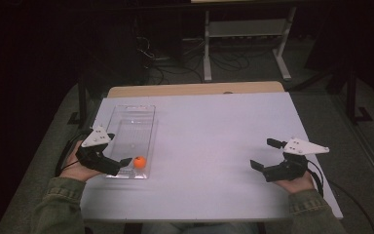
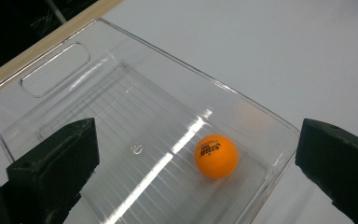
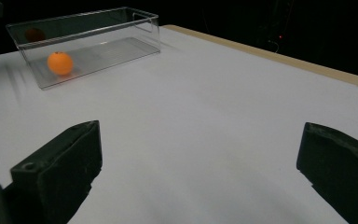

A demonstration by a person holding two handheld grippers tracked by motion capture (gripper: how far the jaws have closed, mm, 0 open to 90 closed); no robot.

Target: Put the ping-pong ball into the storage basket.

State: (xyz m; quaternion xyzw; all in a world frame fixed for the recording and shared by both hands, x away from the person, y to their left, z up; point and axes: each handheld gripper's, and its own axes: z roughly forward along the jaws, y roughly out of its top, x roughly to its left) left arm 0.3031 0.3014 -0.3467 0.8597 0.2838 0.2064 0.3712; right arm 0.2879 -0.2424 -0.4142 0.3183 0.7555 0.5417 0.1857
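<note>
Your left claw [image 1: 121, 163] hangs over the near end of the clear bin [image 1: 126, 127], jaws spread wide, holding nothing. The orange ball [image 1: 140, 162] lies on the bin's floor just ahead of that claw, between the lines of its two jaws and below them, close to the bin's near right wall. The ball is smooth, round and matte, with small dark print on it. The bin is a long, glossy transparent plastic box with a ribbed floor and a cut-out handle at its far end. It stands on the pale, flat surface [image 1: 214, 131]. Your right claw [image 1: 265, 153] hovers over bare surface, well apart from the bin, jaws wide apart and empty.
</note>
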